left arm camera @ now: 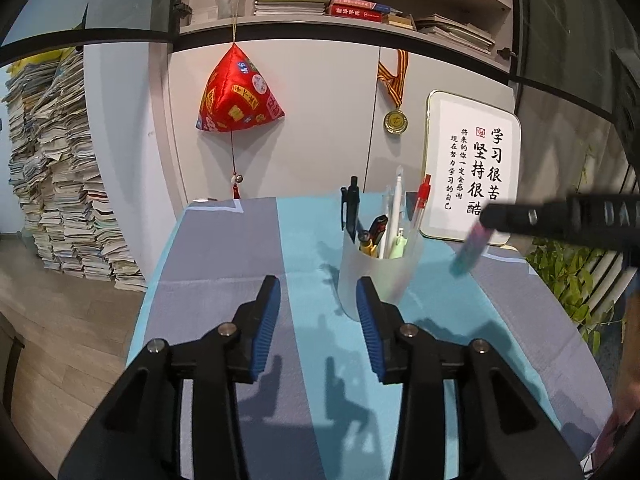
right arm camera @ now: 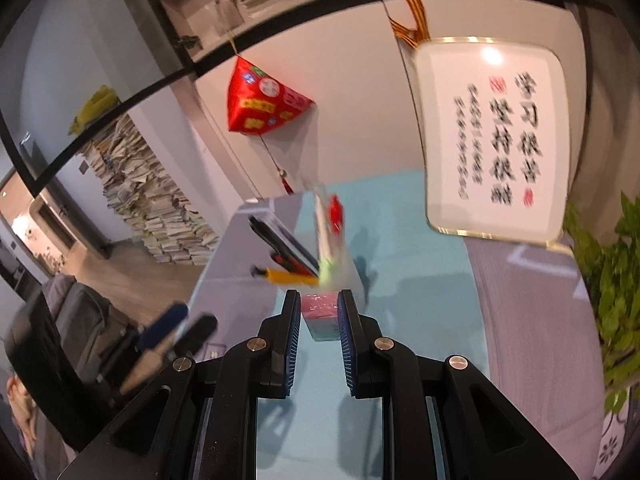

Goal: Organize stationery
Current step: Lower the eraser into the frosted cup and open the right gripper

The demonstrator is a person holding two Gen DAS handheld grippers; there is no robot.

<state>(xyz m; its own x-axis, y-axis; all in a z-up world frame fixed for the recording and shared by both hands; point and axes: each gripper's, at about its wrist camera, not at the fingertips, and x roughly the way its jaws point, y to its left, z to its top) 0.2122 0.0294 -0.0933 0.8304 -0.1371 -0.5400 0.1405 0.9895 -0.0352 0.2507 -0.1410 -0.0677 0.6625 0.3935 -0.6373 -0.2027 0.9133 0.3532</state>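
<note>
A white pen cup (left arm camera: 380,280) stands on the blue and grey tablecloth (left arm camera: 224,264), holding several pens, among them a black one (left arm camera: 352,208) and a red-capped one (left arm camera: 422,200). My left gripper (left arm camera: 318,284) is open just in front of the cup with nothing between its blue pads. Its right finger overlaps the cup's lower edge. My right gripper (left arm camera: 486,216) comes in from the right, above and beside the cup, shut on a small pink and teal block (left arm camera: 468,248). In the right wrist view the block (right arm camera: 320,318) sits clamped in the right gripper (right arm camera: 319,296), with the blurred cup (right arm camera: 340,268) just beyond.
A framed calligraphy board (left arm camera: 472,168) leans on the cabinet behind the cup. A red hanging ornament (left arm camera: 238,96) and a medal (left arm camera: 396,120) hang on the cabinet doors. A tall stack of papers (left arm camera: 60,168) stands on the floor at left, and a green plant (left arm camera: 572,272) at right.
</note>
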